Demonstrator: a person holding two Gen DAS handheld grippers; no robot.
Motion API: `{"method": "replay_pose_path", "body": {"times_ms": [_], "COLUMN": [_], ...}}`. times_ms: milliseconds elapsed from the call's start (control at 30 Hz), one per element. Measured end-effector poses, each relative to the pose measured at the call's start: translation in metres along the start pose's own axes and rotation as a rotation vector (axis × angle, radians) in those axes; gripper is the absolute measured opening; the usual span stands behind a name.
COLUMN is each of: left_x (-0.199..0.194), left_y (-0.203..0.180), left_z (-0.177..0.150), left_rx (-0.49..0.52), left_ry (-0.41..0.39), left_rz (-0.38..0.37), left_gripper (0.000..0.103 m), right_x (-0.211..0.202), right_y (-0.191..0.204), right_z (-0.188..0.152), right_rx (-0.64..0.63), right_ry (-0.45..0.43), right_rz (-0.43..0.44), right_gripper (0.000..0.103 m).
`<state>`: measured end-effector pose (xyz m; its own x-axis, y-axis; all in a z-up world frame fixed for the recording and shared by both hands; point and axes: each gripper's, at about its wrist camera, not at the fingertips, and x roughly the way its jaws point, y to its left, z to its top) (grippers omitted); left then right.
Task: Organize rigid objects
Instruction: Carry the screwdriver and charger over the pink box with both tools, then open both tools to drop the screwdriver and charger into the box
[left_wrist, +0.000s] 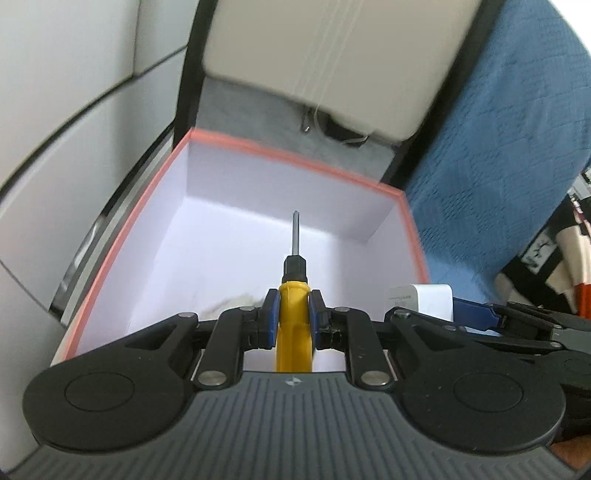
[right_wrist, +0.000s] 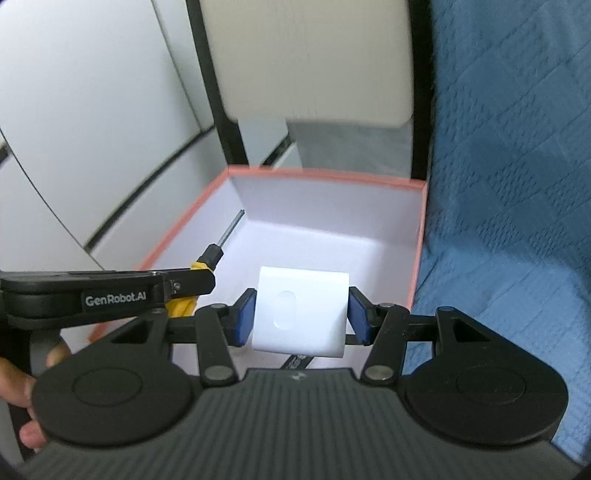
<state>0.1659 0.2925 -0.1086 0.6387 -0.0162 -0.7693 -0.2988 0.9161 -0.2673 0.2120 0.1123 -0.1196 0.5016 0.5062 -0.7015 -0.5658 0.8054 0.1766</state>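
Yellow-handled screwdriver (left_wrist: 294, 314) is pinched tight in the left gripper (left_wrist: 293, 319), blue fingers (left_wrist: 270, 319) nearly together on the handle, metal shaft pointing forward and down into the salmon-rimmed box (left_wrist: 122, 236). White charger block (right_wrist: 301, 314) sits between the right gripper (right_wrist: 301, 315) fingers (right_wrist: 245, 317), which are about half spread and pressing both its flat sides. Both tools hang side by side over the near edge of the box, left one toward the box's left wall, right one more toward the middle. Box interior is white; something pale lies low at the near wall in the left wrist view, too hidden to name. Box stands on the floor beside a blue quilted bed cover (right_wrist: 509, 184), a chair (right_wrist: 314, 62) behind its far edge. A hand (right_wrist: 22, 384) shows at the left grip. Judged step: carry both items in and set them down inside. To do it well, lower each close to the box bottom before letting go so nothing drops or bounces; keep the screwdriver tip off the far wall, since the shaft reaches well ahead of the fingers; lay it along the left wall and put the charger in open space toward the right wall so they don't knock. Frames are blurred, so exact height above the bottom can't be told.
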Motion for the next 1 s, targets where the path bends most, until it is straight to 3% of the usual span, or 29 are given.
{"method": "replay_pose_path", "body": {"times_ms": [367,567,733,1000], "left_x": [0.042,0.041,0.024,-0.032], "left_y": [0.027,0.028,0.022,-0.002], "left_z": [-0.019,-0.022,-0.019,-0.021], "left_rx": [-0.027,-0.022,-0.037,-0.024], "left_ry": [0.096,0.096,0.061,-0.062], "left_rz": [0.05,0.038,0.037,0.049], "left_gripper": [0.019,0.02,0.02,0.02], "right_x": [0.054,0.05,0.031,-0.027], "right_y": [0.002,0.002,-0.002,-0.004], "right_z": [-0.015,-0.015,-0.008,0.0], "right_rx": [-0.004,-0.012,-0.009,-0.014], "right_ry": [0.121,0.12,0.075,-0.052], "right_rz": [-0.03,-0.019,-0.007,-0.007], "right_gripper": [0.055,0.056,0.056,0.056]}}
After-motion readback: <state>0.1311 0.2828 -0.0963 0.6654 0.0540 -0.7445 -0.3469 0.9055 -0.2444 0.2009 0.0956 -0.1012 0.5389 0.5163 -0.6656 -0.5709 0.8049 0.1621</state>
